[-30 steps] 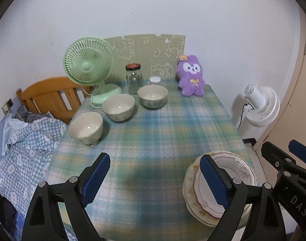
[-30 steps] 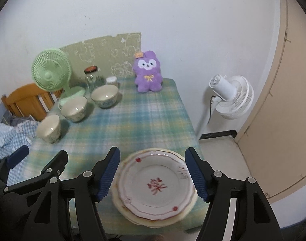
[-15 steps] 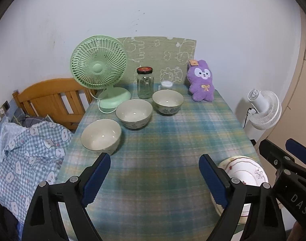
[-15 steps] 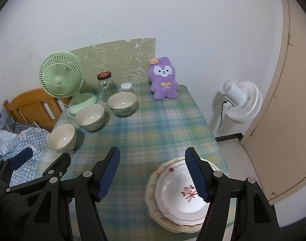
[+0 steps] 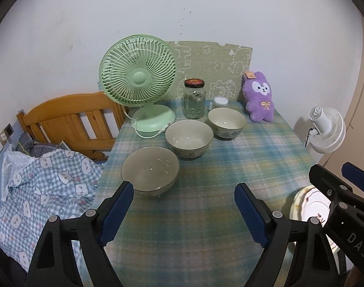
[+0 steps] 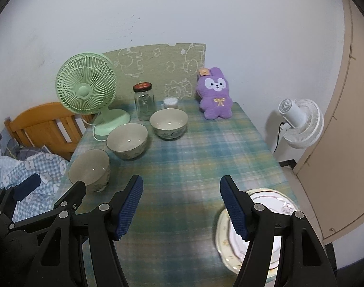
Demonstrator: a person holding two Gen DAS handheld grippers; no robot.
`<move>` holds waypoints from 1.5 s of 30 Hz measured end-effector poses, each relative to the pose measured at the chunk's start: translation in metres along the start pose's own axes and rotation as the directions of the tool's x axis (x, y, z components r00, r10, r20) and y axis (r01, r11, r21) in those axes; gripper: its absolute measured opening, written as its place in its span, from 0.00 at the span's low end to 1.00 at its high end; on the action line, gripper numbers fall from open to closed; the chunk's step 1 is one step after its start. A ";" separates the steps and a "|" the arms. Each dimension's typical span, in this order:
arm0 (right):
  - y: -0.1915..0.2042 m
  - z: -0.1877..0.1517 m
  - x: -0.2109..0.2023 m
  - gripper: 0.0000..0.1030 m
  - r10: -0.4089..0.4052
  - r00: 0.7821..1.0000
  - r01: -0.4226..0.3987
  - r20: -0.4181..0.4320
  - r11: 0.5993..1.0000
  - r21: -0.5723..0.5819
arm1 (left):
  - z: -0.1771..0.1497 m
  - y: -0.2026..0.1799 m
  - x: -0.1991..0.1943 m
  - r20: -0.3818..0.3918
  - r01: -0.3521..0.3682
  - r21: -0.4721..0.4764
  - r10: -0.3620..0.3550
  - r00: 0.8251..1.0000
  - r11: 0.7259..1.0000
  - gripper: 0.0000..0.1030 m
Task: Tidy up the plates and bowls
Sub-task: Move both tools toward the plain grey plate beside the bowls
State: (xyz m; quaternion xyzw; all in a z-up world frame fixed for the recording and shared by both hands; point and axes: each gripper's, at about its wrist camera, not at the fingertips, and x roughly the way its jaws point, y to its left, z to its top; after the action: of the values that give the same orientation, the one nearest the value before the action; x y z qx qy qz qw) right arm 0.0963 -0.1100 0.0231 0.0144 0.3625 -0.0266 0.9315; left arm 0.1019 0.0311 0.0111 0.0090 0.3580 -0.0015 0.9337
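Left wrist view: three bowls sit in a slanting row along the table's (image 5: 206, 215) left edge, maybe lined up ready for stacking. The nearest bowl (image 5: 149, 173) is just ahead of the left gripper (image 5: 183, 212). Its jaws are apart with nothing between them, and they have just been closing a little. It tilts down toward the cloth.

Right wrist view: the stacked plates (image 6: 258, 224) lie at the table's near right corner, already piled up. The right gripper (image 6: 180, 209) tilts down over the near edge, its jaws apart and empty, the right finger in front of the plates.
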 end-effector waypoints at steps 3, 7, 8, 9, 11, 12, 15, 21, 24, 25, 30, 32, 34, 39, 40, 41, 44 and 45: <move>0.011 0.001 0.009 0.68 -0.013 1.000 0.013 0.005 1.000 0.010 | 0.002 0.010 0.010 -0.003 -0.005 0.003 0.005 1.000 1.000 0.84; 0.027 0.004 0.021 0.68 -0.032 0.999 0.032 0.006 0.999 0.011 | 0.006 0.022 0.024 -0.013 0.022 0.003 -0.022 1.000 1.000 0.80; 0.029 0.005 0.025 0.68 -0.032 0.999 0.032 0.004 0.999 0.012 | 0.006 0.025 0.028 -0.013 0.023 0.000 -0.023 1.000 1.000 0.79; 0.032 0.006 0.029 0.68 -0.030 1.000 0.030 0.000 0.999 0.011 | 0.006 0.027 0.031 -0.012 0.021 -0.001 -0.021 1.000 1.000 0.79; 0.037 0.008 0.040 0.68 -0.023 1.000 0.023 -0.013 1.000 0.014 | 0.007 0.033 0.038 -0.007 0.018 -0.004 -0.018 1.000 1.000 0.79; 0.039 0.008 0.045 0.68 -0.023 1.000 0.023 -0.019 1.000 0.014 | 0.006 0.035 0.042 -0.006 0.018 -0.005 -0.018 1.000 1.000 0.79; 0.049 0.008 0.058 0.68 -0.029 0.999 0.029 -0.026 1.000 0.009 | 0.007 0.044 0.058 -0.033 0.028 -0.008 -0.029 0.999 1.000 0.79; 0.071 0.009 0.088 0.68 0.002 0.999 -0.002 -0.048 1.000 -0.005 | 0.006 0.052 0.084 -0.047 0.002 0.027 0.000 0.999 1.000 0.79; 0.086 0.011 0.103 0.68 0.000 0.999 -0.002 -0.048 0.999 -0.034 | 0.006 0.058 0.096 -0.056 -0.005 0.024 0.007 0.998 1.000 0.77; 0.089 0.011 0.107 0.68 0.000 0.999 -0.002 -0.048 0.999 -0.037 | 0.007 0.061 0.101 -0.060 -0.004 0.021 0.005 0.998 1.000 0.75; 0.107 0.012 0.129 0.68 0.010 0.998 -0.013 -0.061 0.999 -0.046 | 0.007 0.073 0.120 -0.072 -0.038 0.020 0.039 0.997 0.999 0.71; 0.113 0.013 0.136 0.68 0.016 0.998 -0.020 -0.066 0.998 -0.052 | 0.008 0.076 0.127 -0.080 -0.055 0.015 0.056 0.995 0.998 0.69; 0.119 0.014 0.145 0.68 0.020 0.997 -0.024 -0.073 0.998 -0.059 | 0.008 0.081 0.134 -0.086 -0.067 0.008 0.067 0.994 0.998 0.68; 0.134 0.013 0.163 0.66 0.030 0.995 -0.037 -0.091 0.997 -0.068 | 0.006 0.094 0.152 -0.108 -0.095 0.001 0.094 0.990 0.996 0.61; 0.136 0.013 0.167 0.64 0.032 0.995 -0.038 -0.096 0.997 -0.070 | 0.005 0.095 0.155 -0.109 -0.097 0.003 0.096 0.989 0.995 0.61; 0.139 0.013 0.171 0.61 0.033 0.994 -0.041 -0.103 0.997 -0.073 | 0.005 0.097 0.157 -0.111 -0.098 0.005 0.098 0.989 0.995 0.59; 0.147 0.011 0.182 0.60 0.040 0.991 -0.049 -0.126 0.996 -0.074 | 0.003 0.101 0.166 -0.124 -0.099 0.011 0.100 0.987 0.995 0.54; 0.149 0.011 0.184 0.57 0.040 0.991 -0.050 -0.129 0.996 -0.076 | 0.002 0.103 0.169 -0.129 -0.098 0.010 0.098 0.987 0.995 0.51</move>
State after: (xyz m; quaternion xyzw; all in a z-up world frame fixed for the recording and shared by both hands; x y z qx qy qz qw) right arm 0.2480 0.0310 -0.0923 -0.0127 0.4213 0.0098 0.9068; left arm 0.2297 0.1346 -0.0984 0.0285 0.4168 0.0442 0.9075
